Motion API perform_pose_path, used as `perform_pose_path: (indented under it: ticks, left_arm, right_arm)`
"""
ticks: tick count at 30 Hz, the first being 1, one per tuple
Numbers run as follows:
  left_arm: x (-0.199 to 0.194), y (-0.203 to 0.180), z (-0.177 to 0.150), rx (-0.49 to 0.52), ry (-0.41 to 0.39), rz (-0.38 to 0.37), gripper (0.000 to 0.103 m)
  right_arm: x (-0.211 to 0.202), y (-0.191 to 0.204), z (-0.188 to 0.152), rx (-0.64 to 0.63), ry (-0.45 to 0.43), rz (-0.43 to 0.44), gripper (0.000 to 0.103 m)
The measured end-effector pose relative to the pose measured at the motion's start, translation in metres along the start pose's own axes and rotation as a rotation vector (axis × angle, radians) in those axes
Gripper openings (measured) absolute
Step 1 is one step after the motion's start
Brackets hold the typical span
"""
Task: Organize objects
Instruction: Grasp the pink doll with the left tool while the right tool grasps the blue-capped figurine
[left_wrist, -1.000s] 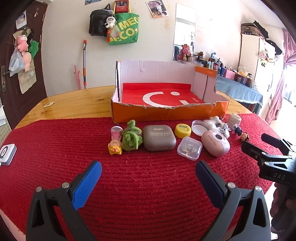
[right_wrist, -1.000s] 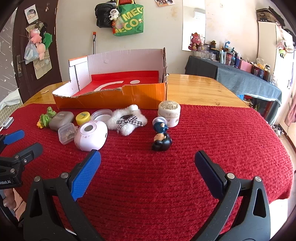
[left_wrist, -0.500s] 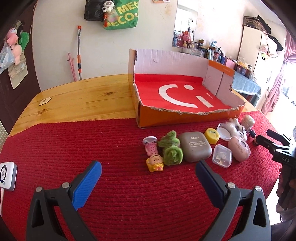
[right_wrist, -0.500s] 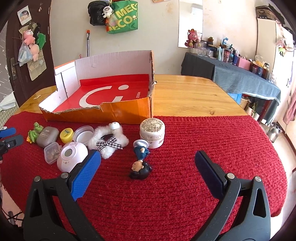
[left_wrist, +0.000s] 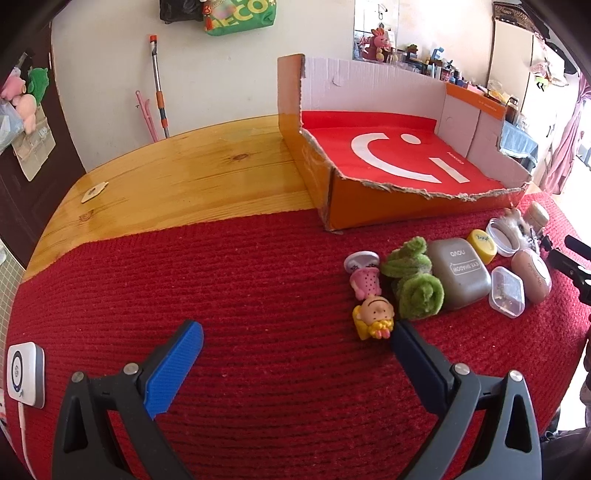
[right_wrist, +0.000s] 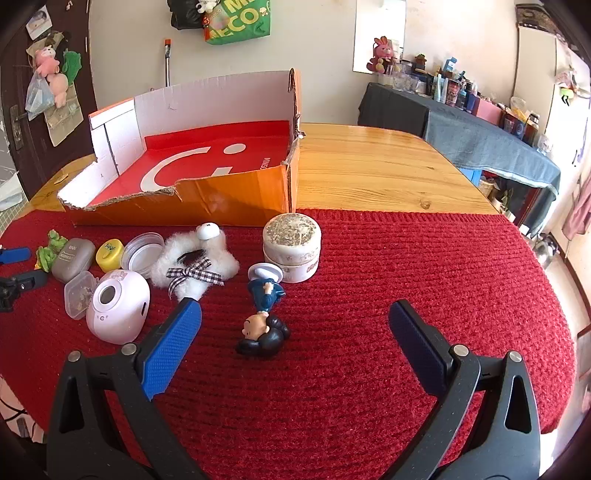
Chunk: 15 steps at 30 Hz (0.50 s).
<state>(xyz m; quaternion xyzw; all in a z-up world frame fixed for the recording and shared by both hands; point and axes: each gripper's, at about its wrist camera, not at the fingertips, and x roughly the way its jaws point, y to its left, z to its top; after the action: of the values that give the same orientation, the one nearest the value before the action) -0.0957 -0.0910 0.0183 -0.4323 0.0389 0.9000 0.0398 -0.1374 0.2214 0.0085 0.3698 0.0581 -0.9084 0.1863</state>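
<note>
Nothing sorted yet: cardboard box (left_wrist: 399, 166) sitting empty, toys lying on the tabletop (left_wrist: 258, 295); left gripper (left_wrist: 295, 343) and right gripper (right_wrist: 295, 328) fingers hanging apart, holding nothing.

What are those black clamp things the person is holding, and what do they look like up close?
They are two hand-held grippers. The left gripper and the right gripper look alike: two matte black plastic fingers shaped like open triangular frames, joined with silver rivets. Each fingertip carries a flat blue pad with a fine textured grip surface. No cables or sleeves show.
</note>
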Motion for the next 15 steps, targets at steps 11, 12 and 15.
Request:
perform_pose_path:
  ticks: [11, 12, 15]
  left_arm:
    - [0.006, -0.015, 0.014, 0.103, -0.002, -0.025, 0.089]
    - [0.007, -0.015, 0.016, 0.105, 0.0, -0.032, 0.087]
    - [0.01, -0.013, 0.02, 0.096, 0.009, -0.077, 0.078]
  right_arm:
    - [0.004, 0.001, 0.001, -0.055, 0.025, 0.03, 0.103]
    - [0.004, 0.001, 0.002, -0.057, 0.024, 0.037, 0.103]
    - [0.005, 0.002, 0.003, -0.058, 0.017, 0.055, 0.096]
